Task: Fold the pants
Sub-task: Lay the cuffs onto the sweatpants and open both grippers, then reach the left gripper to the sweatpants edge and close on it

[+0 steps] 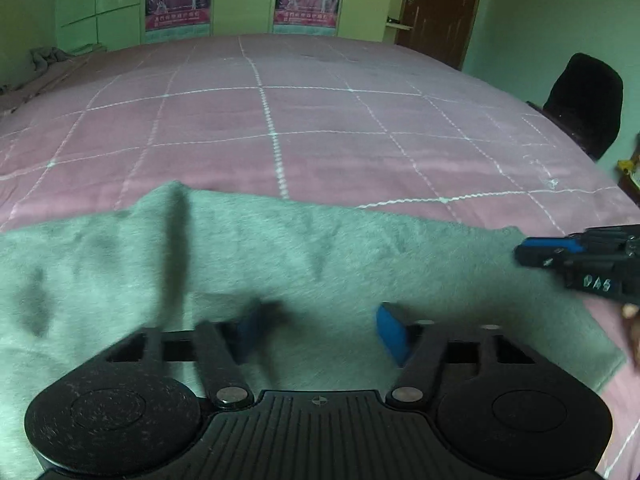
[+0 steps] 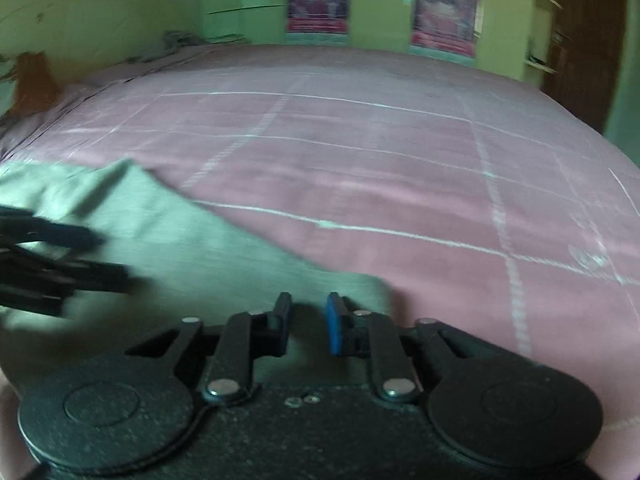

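We saw soft grey pants [image 1: 280, 256] rumpled on the pink bedspread [image 1: 320, 128] (white-stitched grid); left gripper [image 1: 316, 330] gaped wide, right gripper [image 2: 308, 326] narrowly, both empty.

Fuzzy matt grey cloth pants [image 1: 280, 256] lie on a soft pink stitched quilt [image 1: 320, 120]

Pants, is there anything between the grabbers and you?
Nothing visible is in the way. The gray pants lie right under the open left gripper and the open right gripper, spread on the pink bedspread.
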Demonstrator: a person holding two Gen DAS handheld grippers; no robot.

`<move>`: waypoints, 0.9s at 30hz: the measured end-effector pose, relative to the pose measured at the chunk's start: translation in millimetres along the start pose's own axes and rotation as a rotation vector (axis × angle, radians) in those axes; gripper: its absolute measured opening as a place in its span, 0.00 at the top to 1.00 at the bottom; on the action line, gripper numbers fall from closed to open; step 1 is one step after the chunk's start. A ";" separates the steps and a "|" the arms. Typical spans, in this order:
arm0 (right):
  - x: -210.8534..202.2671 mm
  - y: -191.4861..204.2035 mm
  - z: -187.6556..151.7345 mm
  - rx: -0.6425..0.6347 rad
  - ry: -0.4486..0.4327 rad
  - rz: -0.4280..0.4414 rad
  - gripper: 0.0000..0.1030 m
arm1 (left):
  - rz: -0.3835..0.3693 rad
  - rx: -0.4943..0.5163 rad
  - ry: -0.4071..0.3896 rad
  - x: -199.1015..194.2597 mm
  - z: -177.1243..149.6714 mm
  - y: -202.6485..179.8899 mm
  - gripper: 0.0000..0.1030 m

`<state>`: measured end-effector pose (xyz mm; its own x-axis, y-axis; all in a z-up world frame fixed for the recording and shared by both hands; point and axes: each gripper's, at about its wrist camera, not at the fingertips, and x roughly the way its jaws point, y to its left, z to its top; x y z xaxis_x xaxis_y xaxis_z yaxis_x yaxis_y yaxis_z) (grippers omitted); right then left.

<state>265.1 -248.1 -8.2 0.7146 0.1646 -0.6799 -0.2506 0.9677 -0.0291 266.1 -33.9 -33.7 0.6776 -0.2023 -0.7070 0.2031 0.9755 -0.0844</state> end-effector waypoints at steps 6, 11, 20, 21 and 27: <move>-30.2 -33.1 -12.0 0.139 -0.036 -0.041 0.65 | 0.052 -0.025 -0.089 -41.8 -9.2 -13.4 0.23; -65.4 11.1 -27.0 0.070 -0.104 0.080 0.66 | 0.050 0.015 -0.074 -56.5 -35.0 -39.7 0.22; -58.0 36.6 -55.0 -0.042 -0.025 0.053 0.66 | 0.121 0.033 -0.042 -60.1 -66.5 -24.2 0.22; -59.7 34.4 -55.7 -0.040 -0.024 0.046 0.66 | 0.122 0.034 -0.042 -60.5 -66.9 -23.2 0.22; -64.7 21.3 -66.2 -0.034 -0.011 -0.034 0.56 | 0.135 0.000 -0.038 -61.1 -72.7 -14.4 0.20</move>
<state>170.2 -250.8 -13.4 0.7302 0.1341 -0.6699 -0.2478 0.9658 -0.0768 170.4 -29.3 -40.3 0.7253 -0.0725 -0.6846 0.1084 0.9941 0.0095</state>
